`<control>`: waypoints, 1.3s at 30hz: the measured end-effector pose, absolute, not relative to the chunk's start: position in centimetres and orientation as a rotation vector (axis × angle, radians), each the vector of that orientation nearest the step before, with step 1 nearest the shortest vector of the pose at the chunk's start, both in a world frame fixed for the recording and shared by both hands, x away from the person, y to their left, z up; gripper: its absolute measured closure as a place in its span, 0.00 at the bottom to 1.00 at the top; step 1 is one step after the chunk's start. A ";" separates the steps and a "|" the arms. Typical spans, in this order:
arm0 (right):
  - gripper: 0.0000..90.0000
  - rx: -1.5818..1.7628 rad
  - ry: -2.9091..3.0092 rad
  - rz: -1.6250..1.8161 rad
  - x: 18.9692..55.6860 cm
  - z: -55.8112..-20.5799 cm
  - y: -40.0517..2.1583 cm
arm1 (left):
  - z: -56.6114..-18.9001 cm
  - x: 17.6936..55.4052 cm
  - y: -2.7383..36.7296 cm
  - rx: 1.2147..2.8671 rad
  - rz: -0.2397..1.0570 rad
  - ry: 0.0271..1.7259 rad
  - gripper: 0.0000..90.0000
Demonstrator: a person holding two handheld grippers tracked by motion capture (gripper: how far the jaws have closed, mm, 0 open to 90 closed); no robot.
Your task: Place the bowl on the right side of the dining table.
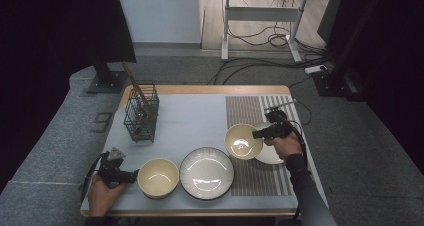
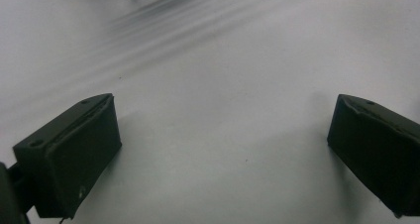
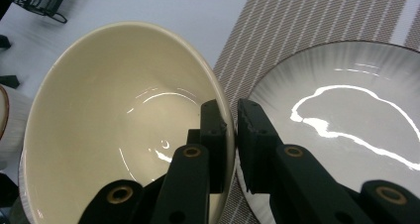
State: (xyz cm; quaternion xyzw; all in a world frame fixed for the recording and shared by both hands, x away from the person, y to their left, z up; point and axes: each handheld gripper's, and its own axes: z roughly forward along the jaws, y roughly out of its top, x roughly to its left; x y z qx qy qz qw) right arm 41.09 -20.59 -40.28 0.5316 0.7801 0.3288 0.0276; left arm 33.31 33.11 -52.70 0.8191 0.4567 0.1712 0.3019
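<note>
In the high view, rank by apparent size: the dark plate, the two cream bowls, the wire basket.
1. Dark plate, clearly widest.
2. Wire basket, though it sits farther back, so this is unsure.
3. Left bowl and held bowl: these look alike; the held one is tilted in the right tool, so no ranking between them.

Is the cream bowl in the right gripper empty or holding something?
Empty. The right gripper view looks into the cream bowl and shows bare glazed inside with only light glare; the right gripper is clamped on its rim.
</note>
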 end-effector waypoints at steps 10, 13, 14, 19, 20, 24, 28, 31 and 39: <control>0.91 1.715 2.351 0.975 41.4 -40.8 -22.9 | -52.7 33.3 33.1 2.172 0.454 1.211 0.00; 0.91 1.731 2.335 0.967 41.6 -41.0 -23.6 | -52.7 33.3 33.1 2.172 0.454 1.211 0.00; 0.91 1.736 2.330 0.961 41.6 -41.0 -23.8 | -52.7 33.3 33.1 2.172 0.454 1.211 0.00; 0.91 1.763 2.307 0.946 41.7 -41.4 -24.9 | -52.7 33.3 33.1 2.172 0.454 1.211 0.00; 0.91 1.771 2.303 0.941 41.7 -41.5 -25.1 | -52.7 33.3 33.1 2.172 0.454 1.211 0.00; 0.91 1.786 2.292 0.925 41.8 -41.9 -25.9 | -52.7 33.3 33.1 2.172 0.454 1.211 0.00; 0.91 1.804 2.276 0.910 41.9 -42.4 -26.5 | -52.7 33.3 33.1 2.173 0.455 1.211 0.00; 0.91 1.820 2.269 0.901 42.0 -42.8 -26.8 | -52.7 33.3 33.1 2.173 0.455 1.211 0.00; 0.91 1.839 2.256 0.881 42.3 -44.0 -27.5 | -52.7 33.3 33.1 2.173 0.455 1.211 0.00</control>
